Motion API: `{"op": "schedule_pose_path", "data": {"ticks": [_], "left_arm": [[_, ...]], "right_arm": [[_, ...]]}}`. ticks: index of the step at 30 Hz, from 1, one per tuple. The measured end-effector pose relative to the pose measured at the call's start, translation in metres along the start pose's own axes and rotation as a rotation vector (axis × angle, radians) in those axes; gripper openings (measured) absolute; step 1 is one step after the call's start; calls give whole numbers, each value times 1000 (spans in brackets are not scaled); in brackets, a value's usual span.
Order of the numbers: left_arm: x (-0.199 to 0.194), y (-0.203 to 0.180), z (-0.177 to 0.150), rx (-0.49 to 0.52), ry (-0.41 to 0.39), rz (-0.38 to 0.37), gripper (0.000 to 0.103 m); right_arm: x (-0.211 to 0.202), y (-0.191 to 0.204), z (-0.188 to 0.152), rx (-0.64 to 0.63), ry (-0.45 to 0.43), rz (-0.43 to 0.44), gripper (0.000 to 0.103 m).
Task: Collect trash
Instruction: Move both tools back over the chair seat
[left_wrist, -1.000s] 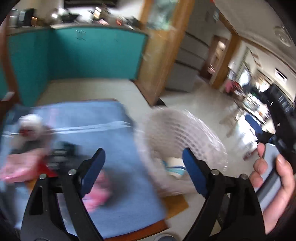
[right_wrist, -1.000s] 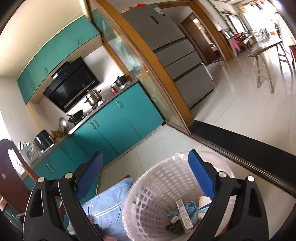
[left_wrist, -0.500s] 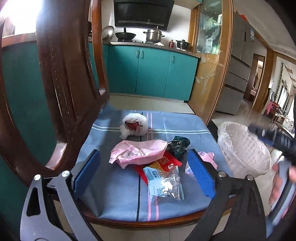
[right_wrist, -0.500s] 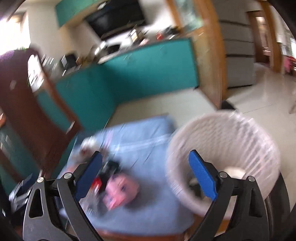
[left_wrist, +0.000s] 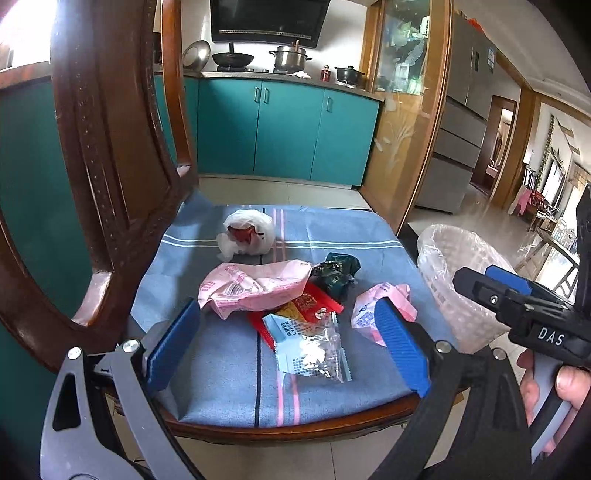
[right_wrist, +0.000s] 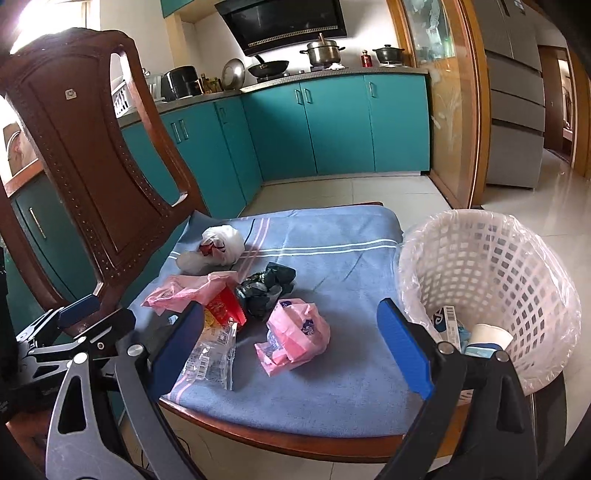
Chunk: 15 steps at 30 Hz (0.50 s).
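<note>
Trash lies on a chair's blue cushion (left_wrist: 229, 369): a white plastic bag (left_wrist: 247, 236), a long pink wrapper (left_wrist: 255, 286), a dark green crumpled wrapper (left_wrist: 334, 275), a red packet (left_wrist: 310, 306), a clear and blue packet (left_wrist: 310, 347) and a small pink bag (right_wrist: 295, 332). My left gripper (left_wrist: 286, 314) hovers open at the cushion's near edge, with nothing between its pads. My right gripper (right_wrist: 290, 310) is also open and empty, in front of the small pink bag. A white mesh basket (right_wrist: 517, 258) with a plastic liner stands to the right of the chair.
The chair's carved wooden back (right_wrist: 92, 166) rises on the left. Inside the basket are a paper cup (right_wrist: 493, 334) and a small box (right_wrist: 450, 321). Teal kitchen cabinets (left_wrist: 288, 129) stand behind, and tiled floor runs to the right. A hand (left_wrist: 569, 384) holds the right gripper.
Both views have swung left, from the basket to the trash on the cushion. The basket now sits at the right edge. Both grippers stay open and empty.
</note>
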<state>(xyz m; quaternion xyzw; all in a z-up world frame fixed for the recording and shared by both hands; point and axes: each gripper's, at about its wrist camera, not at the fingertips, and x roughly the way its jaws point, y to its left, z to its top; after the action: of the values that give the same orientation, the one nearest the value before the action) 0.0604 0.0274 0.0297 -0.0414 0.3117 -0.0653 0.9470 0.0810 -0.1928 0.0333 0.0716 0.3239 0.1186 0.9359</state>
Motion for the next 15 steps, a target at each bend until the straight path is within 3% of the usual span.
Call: {"op": "schedule_pose_path", "data": {"ticks": [15], "left_arm": [[4,-5,-1,9,12,3,95]], "right_arm": [[-1,-4,-1,0,8,-2,92]]}}
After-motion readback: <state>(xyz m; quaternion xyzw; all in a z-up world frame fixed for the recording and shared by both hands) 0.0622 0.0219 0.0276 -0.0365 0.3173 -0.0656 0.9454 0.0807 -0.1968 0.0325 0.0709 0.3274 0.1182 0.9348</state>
